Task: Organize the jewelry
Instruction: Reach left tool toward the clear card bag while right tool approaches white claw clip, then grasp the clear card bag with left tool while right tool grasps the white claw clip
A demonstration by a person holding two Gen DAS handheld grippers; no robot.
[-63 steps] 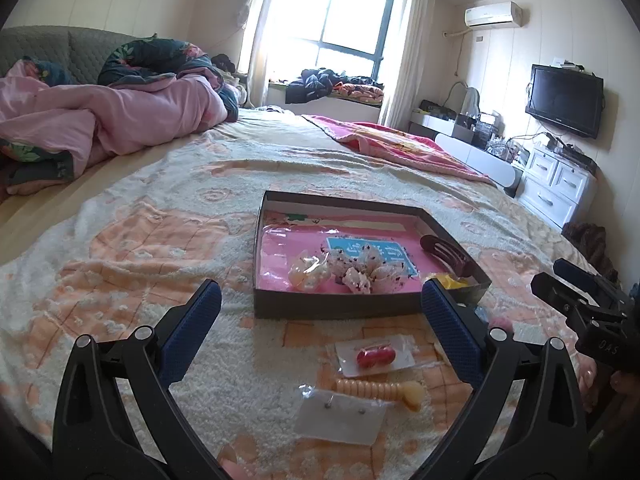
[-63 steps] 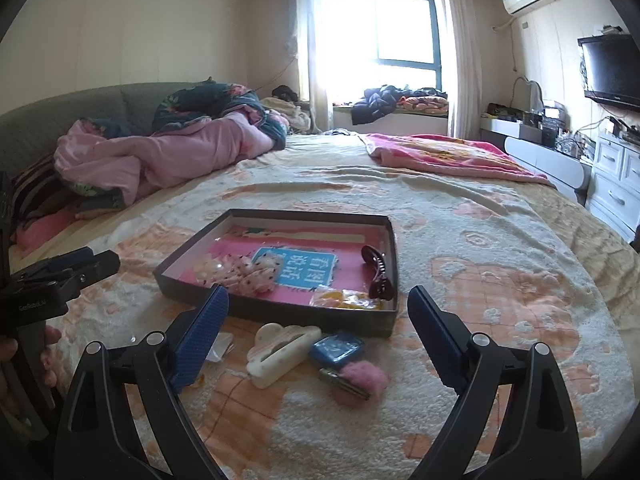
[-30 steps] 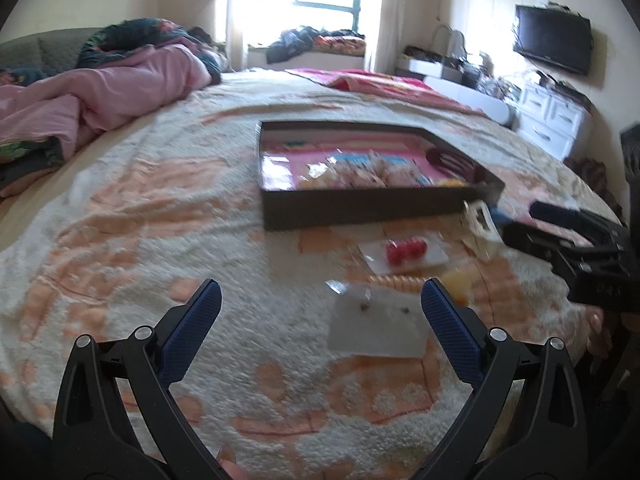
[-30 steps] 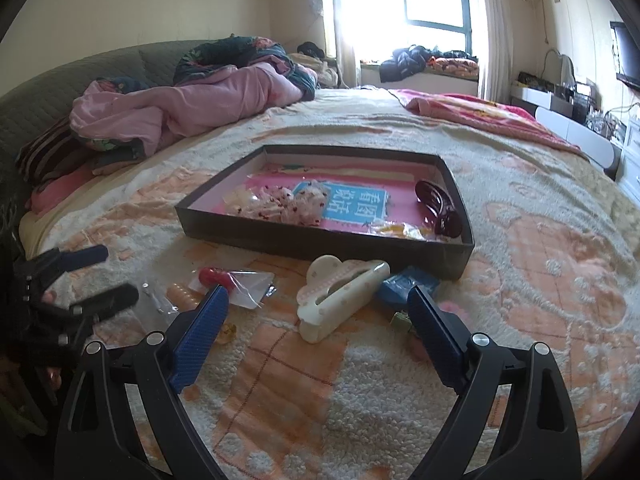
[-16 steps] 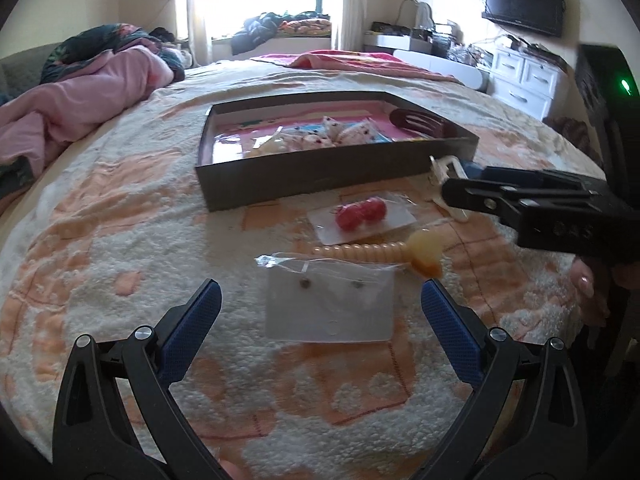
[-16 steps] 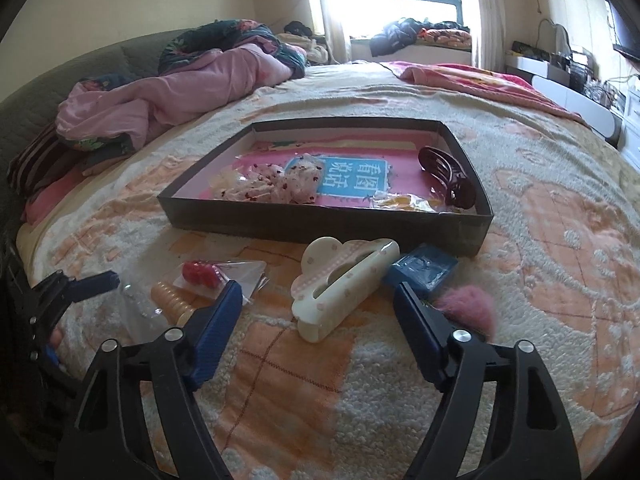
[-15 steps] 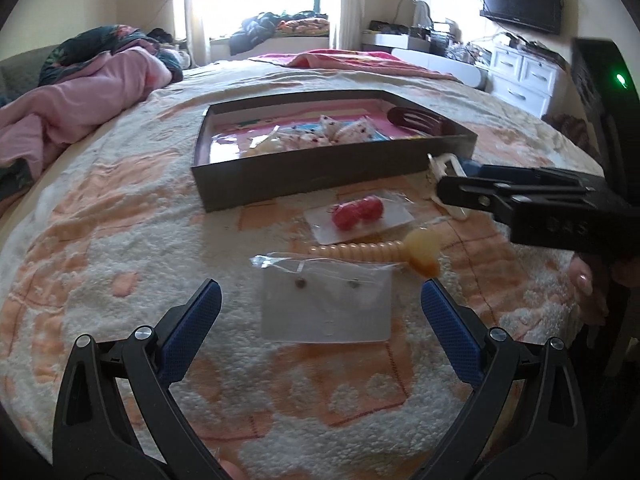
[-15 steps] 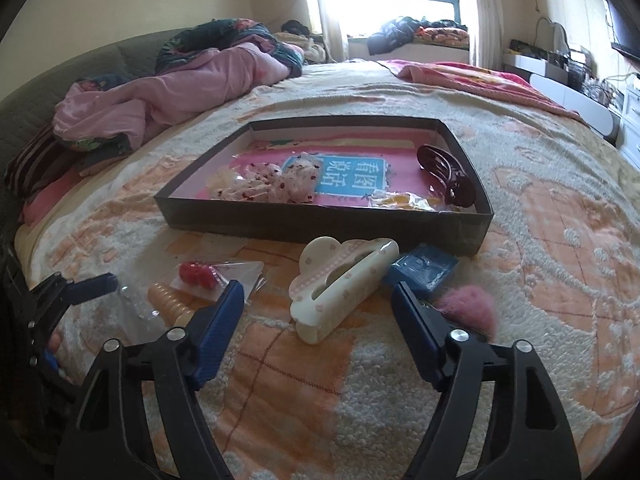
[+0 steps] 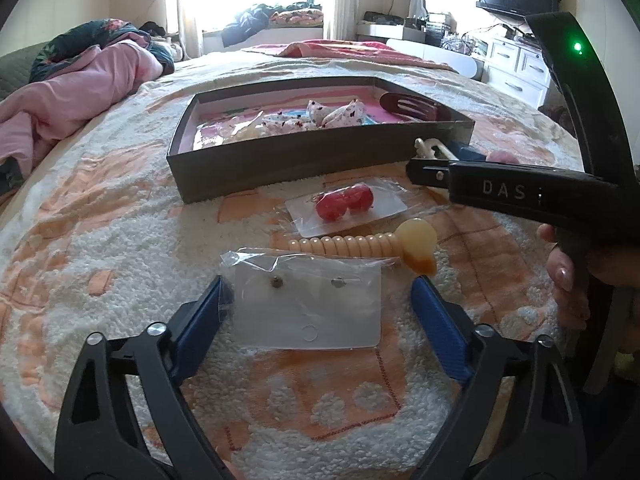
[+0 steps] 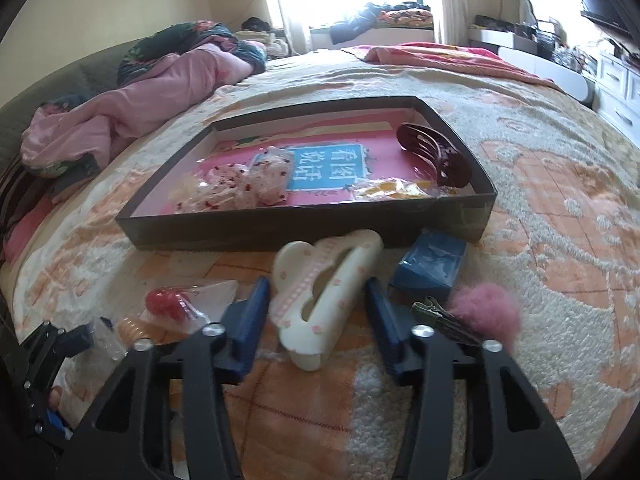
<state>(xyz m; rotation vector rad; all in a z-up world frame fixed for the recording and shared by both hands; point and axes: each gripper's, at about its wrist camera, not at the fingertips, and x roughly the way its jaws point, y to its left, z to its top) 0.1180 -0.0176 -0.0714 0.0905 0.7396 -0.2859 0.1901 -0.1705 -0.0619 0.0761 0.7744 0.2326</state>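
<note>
A clear bag with a white earring card (image 9: pixel 308 308) lies on the bedspread between the blue pads of my left gripper (image 9: pixel 318 282). Its jaws are closing; the left pad is at the bag's edge and the right pad stands clear of it. A cream hair claw clip (image 10: pixel 324 292) lies between the pads of my right gripper (image 10: pixel 316 281). These jaws are closing too, with only thin gaps left. The dark box (image 10: pixel 280 228) behind holds a dark red claw clip (image 10: pixel 432 156) and several small bags. My right gripper (image 9: pixel 416 170) shows side-on in the left wrist view.
A bag of red beads (image 9: pixel 344 204) and a cream spiral hair tie (image 9: pixel 360 246) lie in front of the box (image 9: pixel 280 160). A blue packet (image 10: pixel 432 268) and a pink pompom clip (image 10: pixel 488 312) sit right of the cream clip. A pink quilt (image 10: pixel 120 120) is heaped at the far left.
Both grippers came down closer to the bedspread. The right jaws narrowed a lot around the cream clip. The left jaws narrowed slightly around the earring card bag.
</note>
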